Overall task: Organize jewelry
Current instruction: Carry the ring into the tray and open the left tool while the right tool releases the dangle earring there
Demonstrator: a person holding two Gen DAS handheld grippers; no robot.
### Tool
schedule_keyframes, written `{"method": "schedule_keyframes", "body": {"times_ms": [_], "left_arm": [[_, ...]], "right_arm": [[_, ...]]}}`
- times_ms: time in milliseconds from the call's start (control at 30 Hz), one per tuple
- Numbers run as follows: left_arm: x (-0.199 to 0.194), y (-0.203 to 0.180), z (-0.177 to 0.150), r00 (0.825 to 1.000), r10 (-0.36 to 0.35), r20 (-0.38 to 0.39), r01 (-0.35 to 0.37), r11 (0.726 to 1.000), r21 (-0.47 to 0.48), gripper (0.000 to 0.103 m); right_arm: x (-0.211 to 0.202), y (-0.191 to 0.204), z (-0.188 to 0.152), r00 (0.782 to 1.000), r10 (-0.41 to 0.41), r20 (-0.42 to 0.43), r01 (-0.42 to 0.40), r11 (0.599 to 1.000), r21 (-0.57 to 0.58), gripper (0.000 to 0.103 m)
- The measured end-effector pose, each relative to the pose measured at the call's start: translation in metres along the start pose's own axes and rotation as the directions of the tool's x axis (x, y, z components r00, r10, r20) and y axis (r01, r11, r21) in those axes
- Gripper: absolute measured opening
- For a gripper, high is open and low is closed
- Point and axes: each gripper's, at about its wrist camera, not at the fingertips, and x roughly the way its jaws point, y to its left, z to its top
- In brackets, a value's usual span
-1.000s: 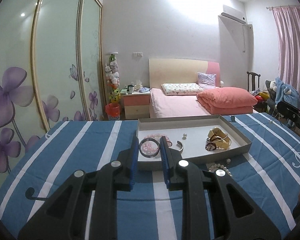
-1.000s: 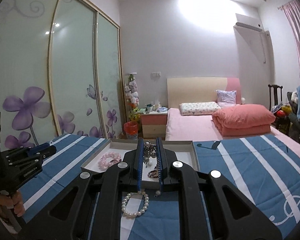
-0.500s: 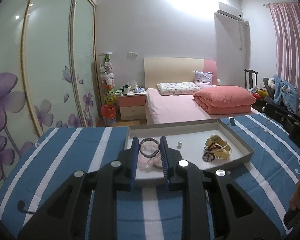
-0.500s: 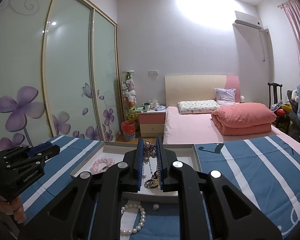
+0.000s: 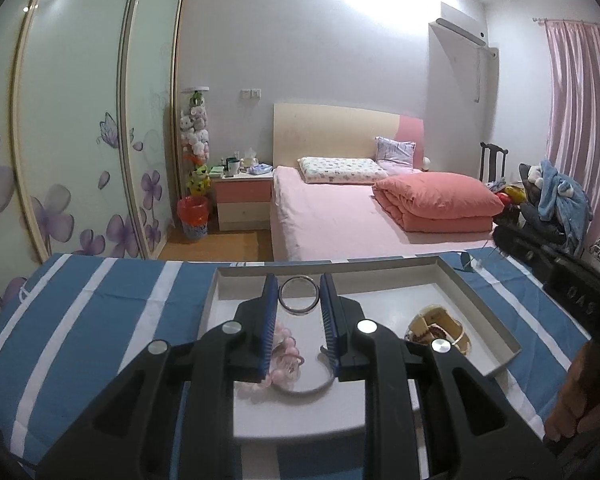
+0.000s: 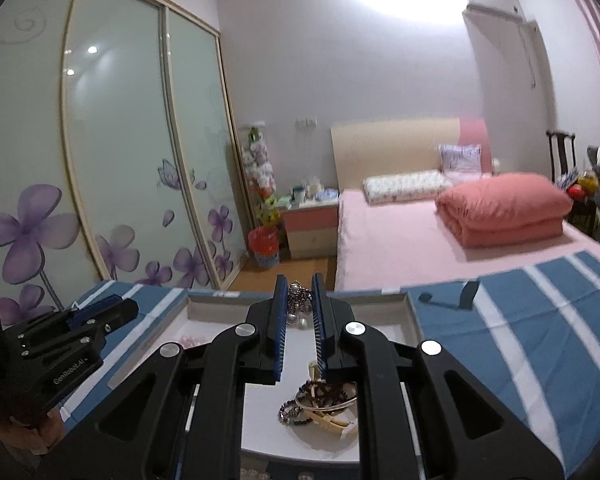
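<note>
Both grippers hang over the shallow grey tray (image 5: 480, 304) on the blue-and-white striped cloth (image 5: 80, 320), and each carries a piece. The left gripper (image 5: 299, 300) has its jaws drawn narrow on a silver bangle (image 5: 299, 295), which stands on edge between the blue pads, its ring face toward the camera. Directly below and slightly toward the person lie a pink bead bracelet (image 5: 282, 360) and an open metal cuff (image 5: 312, 384) on the tray floor. The right gripper (image 6: 299, 312) is nearly closed on a dark beaded chain with pearl drops (image 6: 298, 306), which dangles straight down.

What the drop turns on, I think: under the right gripper sits a heap of 2 or more items, dark bead bracelets (image 6: 320, 392) and a cream bangle (image 6: 332, 420), so the chain would land on that pile. The left gripper's bangle sits nearer the tray's left half, with bare floor just ahead of it.
</note>
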Motion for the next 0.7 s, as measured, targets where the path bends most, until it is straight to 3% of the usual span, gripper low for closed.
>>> {"method": "schedule_keyframes", "body": {"times_ms": [400,467,500,533,700], "left_arm": [[0.041,0.001,-0.012,0.996,-0.023,-0.091,0.022,1.0,-0.018,0.022],[0.046,0.0,-0.014,0.994,-0.027,-0.106,0.025,0.999,-0.02,0.022],[0.048,0.0,-0.015,0.993,-0.029,-0.111,0.026,0.999,-0.022,0.023],[0.048,0.0,-0.016,0.993,-0.03,-0.113,0.027,0.999,-0.023,0.024],[0.049,0.002,-0.016,0.993,-0.028,-0.115,0.025,0.999,-0.028,0.029]], "right_arm": [[0.038,-0.002,-0.019,0.989,0.013,-0.148,-0.01,1.0,0.026,0.014],[0.038,-0.004,-0.02,0.987,0.022,-0.161,-0.016,0.999,0.039,0.026],[0.037,-0.005,-0.019,0.988,0.018,-0.153,-0.012,0.999,0.045,0.046],[0.034,-0.006,-0.018,0.99,0.017,-0.139,-0.01,0.999,0.051,0.057],[0.024,-0.01,-0.01,0.995,0.017,-0.098,-0.01,0.998,0.067,0.058]]}}
